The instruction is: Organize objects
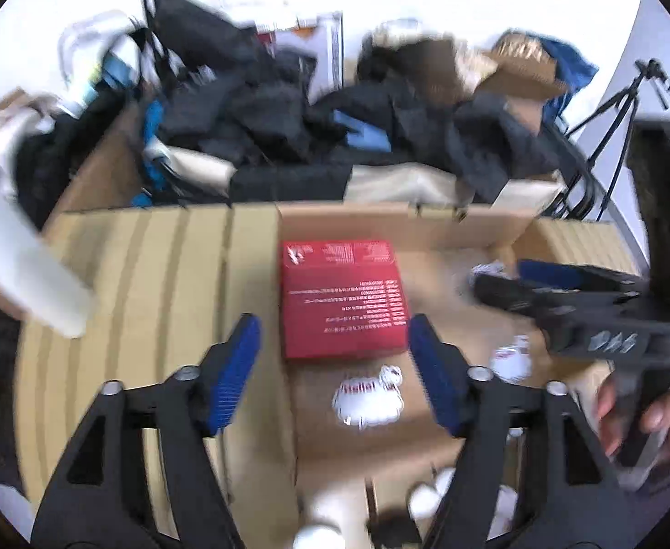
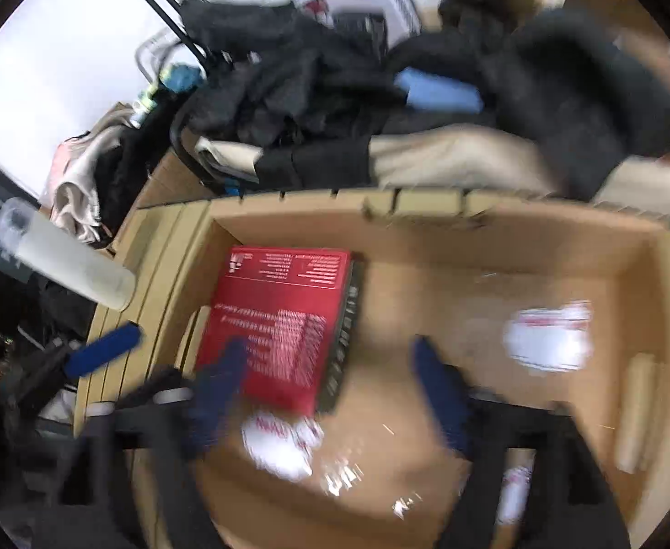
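A red flat box (image 1: 341,297) lies on the floor of an open cardboard box (image 1: 426,224); it also shows in the right wrist view (image 2: 280,325). My left gripper (image 1: 335,366) is open and empty, above the box's left wall, just short of the red box. My right gripper (image 2: 330,389) is open and empty, hovering over the red box's near edge; it shows from the side in the left wrist view (image 1: 513,283). White sticker packets (image 1: 367,398) (image 2: 549,338) lie on the box floor.
A pile of dark clothes (image 1: 289,105) and beige fabric (image 2: 449,160) lies behind the box. A white bottle (image 2: 65,261) lies on the left flap (image 1: 152,283). A tripod (image 1: 618,110) stands at the right.
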The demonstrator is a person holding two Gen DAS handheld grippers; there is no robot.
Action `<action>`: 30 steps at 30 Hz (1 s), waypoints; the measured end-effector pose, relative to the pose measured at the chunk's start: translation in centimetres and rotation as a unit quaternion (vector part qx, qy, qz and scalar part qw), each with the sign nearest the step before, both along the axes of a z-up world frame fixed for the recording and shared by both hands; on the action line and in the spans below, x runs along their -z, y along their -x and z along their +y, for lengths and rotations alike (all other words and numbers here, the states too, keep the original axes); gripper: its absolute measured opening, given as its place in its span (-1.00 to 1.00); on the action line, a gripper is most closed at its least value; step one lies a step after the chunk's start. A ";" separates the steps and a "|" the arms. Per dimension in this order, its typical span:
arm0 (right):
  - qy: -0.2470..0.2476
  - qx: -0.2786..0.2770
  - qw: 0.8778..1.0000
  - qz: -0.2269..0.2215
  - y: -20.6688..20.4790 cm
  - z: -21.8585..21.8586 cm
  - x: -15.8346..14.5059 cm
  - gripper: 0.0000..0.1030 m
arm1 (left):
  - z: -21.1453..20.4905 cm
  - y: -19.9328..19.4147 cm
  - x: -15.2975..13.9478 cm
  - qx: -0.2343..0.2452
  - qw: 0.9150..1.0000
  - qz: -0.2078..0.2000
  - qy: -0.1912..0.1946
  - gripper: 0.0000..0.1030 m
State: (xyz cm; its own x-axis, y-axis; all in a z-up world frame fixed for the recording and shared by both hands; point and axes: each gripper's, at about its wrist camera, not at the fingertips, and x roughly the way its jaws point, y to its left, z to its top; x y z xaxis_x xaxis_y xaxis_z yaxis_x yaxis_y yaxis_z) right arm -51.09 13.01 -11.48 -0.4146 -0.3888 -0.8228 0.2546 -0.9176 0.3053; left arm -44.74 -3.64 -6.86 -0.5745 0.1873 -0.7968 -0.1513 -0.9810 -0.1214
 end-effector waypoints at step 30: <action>-0.100 0.004 0.983 0.153 -47.6 13.2 -15.7 0.69 | -3.2 -43.2 -10.1 -0.054 0.994 0.091 0.039 1.00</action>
